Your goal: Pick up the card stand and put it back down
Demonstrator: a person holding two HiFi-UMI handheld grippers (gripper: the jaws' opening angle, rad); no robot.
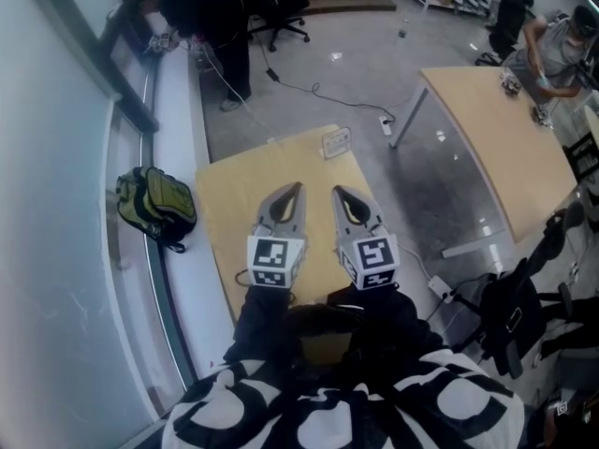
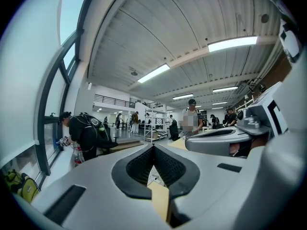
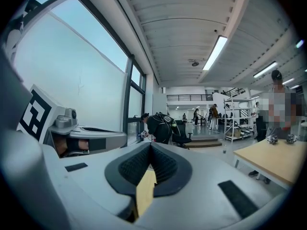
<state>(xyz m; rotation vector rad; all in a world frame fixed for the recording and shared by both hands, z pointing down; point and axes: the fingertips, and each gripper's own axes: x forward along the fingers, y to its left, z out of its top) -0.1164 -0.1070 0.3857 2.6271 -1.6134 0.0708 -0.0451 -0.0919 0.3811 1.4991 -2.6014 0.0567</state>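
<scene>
Looking down from the head: small wooden desk [image 1: 234,195] on a grey floor [image 1: 356,64], card stand [image 1: 336,142] upright at its far edge, near the far right corner. Left claw [image 1: 287,197] and right claw [image 1: 348,202] side by side over the desk's middle, both clenched on nothing, tips aimed toward the card stand yet well short of it. For containers, only a green backpack [image 1: 154,206] on the white sill [image 1: 178,110] left of the desk, under the window [image 1: 56,157]; contents not visible. Farther off: a second desk [image 1: 505,148] to the right with a seated person [image 1: 562,45] at its far end, a black chair [image 1: 281,12] at the top, a cable [image 1: 314,90] trailing across the floor.

From the left gripper view: tips pressed together, nothing between. Below them, through the slot, a strip of desk and a pale speck past its edge, too small to tell. Adds what the head view lacks: ribbed ceiling [image 2: 192,32] with long lights [image 2: 153,73], a rack [image 2: 156,123], people standing far back. Catches the right claw at the right edge, the backpack at lower left, a person in black [image 2: 86,133] bent at the sill.

From the right gripper view: same shut, empty tips, same strip of desk in the slot. Tall window filling the left, left claw low at the left edge, second desk at the right with a standing person [image 3: 278,104] behind it. Card stand plain only from the head.
</scene>
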